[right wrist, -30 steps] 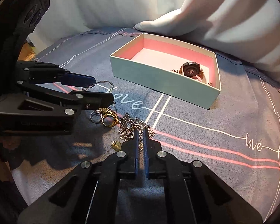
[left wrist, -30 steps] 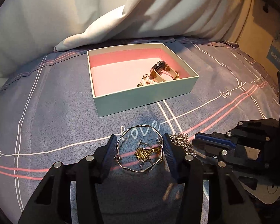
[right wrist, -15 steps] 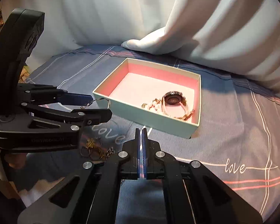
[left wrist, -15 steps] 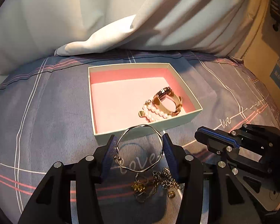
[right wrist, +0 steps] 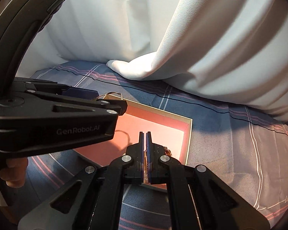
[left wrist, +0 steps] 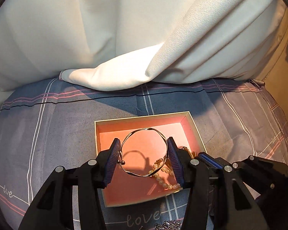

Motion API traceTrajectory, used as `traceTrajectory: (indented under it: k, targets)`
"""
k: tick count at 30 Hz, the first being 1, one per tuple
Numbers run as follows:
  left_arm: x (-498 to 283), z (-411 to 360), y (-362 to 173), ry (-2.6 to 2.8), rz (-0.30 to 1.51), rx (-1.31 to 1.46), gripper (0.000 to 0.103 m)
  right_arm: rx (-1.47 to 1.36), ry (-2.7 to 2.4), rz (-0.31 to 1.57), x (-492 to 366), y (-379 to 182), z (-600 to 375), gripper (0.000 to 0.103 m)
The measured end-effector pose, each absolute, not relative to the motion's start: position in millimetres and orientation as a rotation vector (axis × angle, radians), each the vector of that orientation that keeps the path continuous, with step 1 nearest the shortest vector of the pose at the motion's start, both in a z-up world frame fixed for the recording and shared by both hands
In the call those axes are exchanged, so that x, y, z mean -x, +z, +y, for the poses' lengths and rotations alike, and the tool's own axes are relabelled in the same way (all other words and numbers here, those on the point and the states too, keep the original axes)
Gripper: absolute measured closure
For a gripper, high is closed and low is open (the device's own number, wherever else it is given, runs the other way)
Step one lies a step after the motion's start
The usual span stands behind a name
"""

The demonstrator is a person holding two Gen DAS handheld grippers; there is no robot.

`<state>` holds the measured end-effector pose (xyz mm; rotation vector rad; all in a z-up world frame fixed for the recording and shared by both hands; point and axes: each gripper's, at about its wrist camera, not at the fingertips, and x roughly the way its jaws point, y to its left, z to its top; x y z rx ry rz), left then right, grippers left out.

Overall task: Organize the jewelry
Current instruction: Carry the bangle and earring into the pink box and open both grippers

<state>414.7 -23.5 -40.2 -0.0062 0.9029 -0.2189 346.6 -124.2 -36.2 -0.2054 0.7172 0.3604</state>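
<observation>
My left gripper (left wrist: pixel 144 153) is shut on a thin wavy gold bangle (left wrist: pixel 153 129) and holds it above the pink inside of the open jewelry box (left wrist: pixel 140 119). A pearl bracelet (left wrist: pixel 163 180) and a gold watch lie in the box's right part, partly hidden by my finger. The right gripper (right wrist: pixel 145 134) is shut with nothing seen between its tips, over the box's (right wrist: pixel 189 134) near right corner. The left gripper (right wrist: pixel 109 105) and a sliver of bangle (right wrist: pixel 121 95) show in the right wrist view. A chain (left wrist: pixel 169 225) lies on the cloth below the box.
The box sits on a grey-blue plaid bedsheet (left wrist: pixel 48 143) printed with "love". A white curtain (left wrist: pixel 124 38) hangs behind, its folded hem (left wrist: pixel 113 74) resting on the sheet just beyond the box. A person's fingers (right wrist: pixel 11 172) grip the left tool.
Both grippers have moved forward from the loose jewelry pile to over the box. The left one carried the bangle up off the sheet. The pile has dropped out of view.
</observation>
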Motion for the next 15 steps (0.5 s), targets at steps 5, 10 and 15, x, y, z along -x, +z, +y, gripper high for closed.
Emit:
traceTrajectory:
  k: [5, 10, 15]
  targets:
    - [-416.9, -26.0, -46.1, -0.220, 0.921, 0.011, 0.054, 0.198, 0.359, 0.722, -349.7, -37.5, -127.2, 0.100]
    - [-416.9, -24.3, -54.7, -0.209, 0.948, 0.015, 0.054, 0.204, 0.366, 0.734, -355.1, -40.7, -126.6, 0.100]
    - [-419.7, -23.7, -59.9, -0.209, 0.974, 0.018, 0.054, 0.205, 0.366, 0.753, -357.9, -47.8, -126.3, 0.100]
